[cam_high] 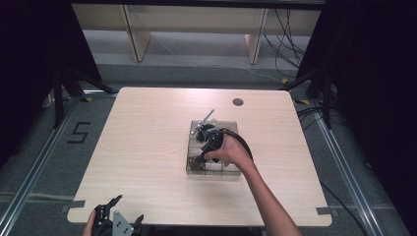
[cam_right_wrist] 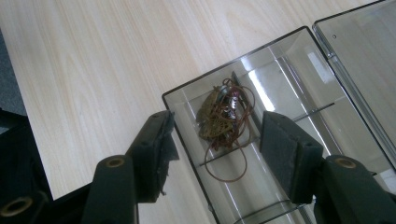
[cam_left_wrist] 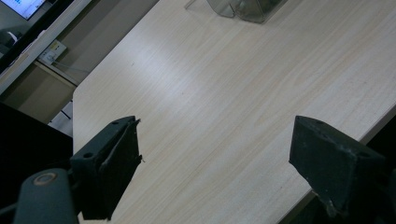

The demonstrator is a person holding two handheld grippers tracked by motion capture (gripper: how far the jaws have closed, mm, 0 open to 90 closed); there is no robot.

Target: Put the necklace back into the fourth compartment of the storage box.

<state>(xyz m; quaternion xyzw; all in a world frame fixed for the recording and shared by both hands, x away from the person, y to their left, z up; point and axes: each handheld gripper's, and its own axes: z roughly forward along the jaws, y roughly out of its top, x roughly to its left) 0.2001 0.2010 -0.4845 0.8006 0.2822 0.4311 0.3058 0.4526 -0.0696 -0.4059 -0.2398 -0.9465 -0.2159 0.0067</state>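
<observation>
A clear smoky plastic compartment box (cam_high: 212, 169) lies open at the middle of the table, its lid (cam_right_wrist: 364, 56) folded back. One corner compartment holds a tangle of brown rubber bands (cam_right_wrist: 224, 116). My right gripper (cam_right_wrist: 215, 140) hovers open just above that compartment, its jaws standing either side of the tangle without touching it. In the high view the right gripper (cam_high: 204, 153) is over the box's near left part, held by a hand. My left gripper (cam_left_wrist: 215, 158) is open and empty over the table's near left corner, seen in the high view as the left gripper (cam_high: 117, 222).
The wooden table (cam_high: 147, 147) has a dark round cable hole (cam_high: 238, 102) at the back right. A corner of the clear box (cam_left_wrist: 243, 9) shows far off in the left gripper view. Black stands and cables flank the table.
</observation>
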